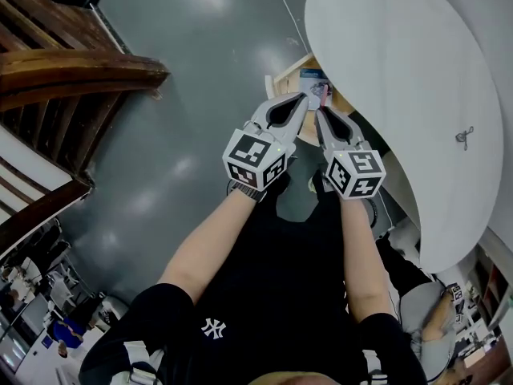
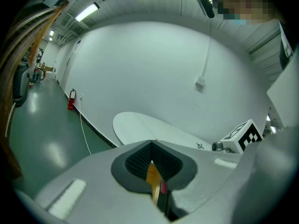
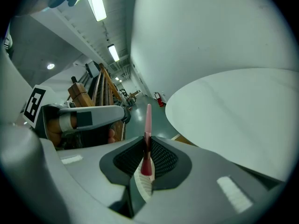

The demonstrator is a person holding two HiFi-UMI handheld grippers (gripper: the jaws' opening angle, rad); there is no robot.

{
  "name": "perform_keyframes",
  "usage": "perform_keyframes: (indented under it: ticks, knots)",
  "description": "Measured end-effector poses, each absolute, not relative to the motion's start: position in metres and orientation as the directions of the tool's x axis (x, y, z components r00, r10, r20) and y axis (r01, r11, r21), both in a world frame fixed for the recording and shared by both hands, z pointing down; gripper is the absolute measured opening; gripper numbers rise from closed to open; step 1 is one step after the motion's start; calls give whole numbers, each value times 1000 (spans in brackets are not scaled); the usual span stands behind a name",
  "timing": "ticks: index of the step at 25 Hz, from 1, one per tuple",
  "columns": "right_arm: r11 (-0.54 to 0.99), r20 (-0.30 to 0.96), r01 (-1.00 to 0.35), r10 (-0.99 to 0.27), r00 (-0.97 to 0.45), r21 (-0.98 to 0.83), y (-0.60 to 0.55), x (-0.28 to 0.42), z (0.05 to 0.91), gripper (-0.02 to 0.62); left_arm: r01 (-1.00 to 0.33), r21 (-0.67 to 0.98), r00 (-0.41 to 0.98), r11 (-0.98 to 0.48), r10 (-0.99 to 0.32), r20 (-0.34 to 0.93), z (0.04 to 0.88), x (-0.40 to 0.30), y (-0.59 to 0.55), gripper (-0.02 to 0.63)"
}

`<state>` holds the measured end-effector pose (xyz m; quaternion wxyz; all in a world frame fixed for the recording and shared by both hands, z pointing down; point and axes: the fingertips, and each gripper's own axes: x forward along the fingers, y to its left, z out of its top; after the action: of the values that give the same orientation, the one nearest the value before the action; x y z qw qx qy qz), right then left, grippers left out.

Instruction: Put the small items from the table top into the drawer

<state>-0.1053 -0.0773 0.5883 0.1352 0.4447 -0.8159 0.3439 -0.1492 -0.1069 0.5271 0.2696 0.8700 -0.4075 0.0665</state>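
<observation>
My left gripper [image 1: 303, 99] and right gripper [image 1: 319, 112] are side by side at the edge of the round white table [image 1: 417, 62], above an open wooden drawer [image 1: 298, 67] that holds some bluish items. In the left gripper view, the left gripper [image 2: 153, 148] is shut on a thin flat yellow item [image 2: 153, 176] with a dark and pink edge. My right gripper [image 3: 145, 141] is shut on a slim pink stick [image 3: 148, 120] that pokes out past its tips. A small metal item [image 1: 465, 137] lies on the table top.
A dark wooden staircase [image 1: 72, 70] stands at the left over the grey floor [image 1: 200, 38]. A white wall [image 2: 154, 69] curves behind the table, with a cable running along its foot and a red fire extinguisher [image 2: 71, 99] beside it.
</observation>
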Motion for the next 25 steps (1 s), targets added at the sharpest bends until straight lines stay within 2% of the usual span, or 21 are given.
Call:
perform_keyframes:
  ticks: [23, 25]
  knots:
    - [437, 699, -819, -448, -558, -373, -73, -112, 704, 72, -755, 426, 644, -498, -682, 345, 596, -145, -115, 0]
    - [439, 708, -817, -435, -557, -373, -73, -113, 708, 94, -755, 427, 644, -497, -683, 345, 598, -145, -116, 0]
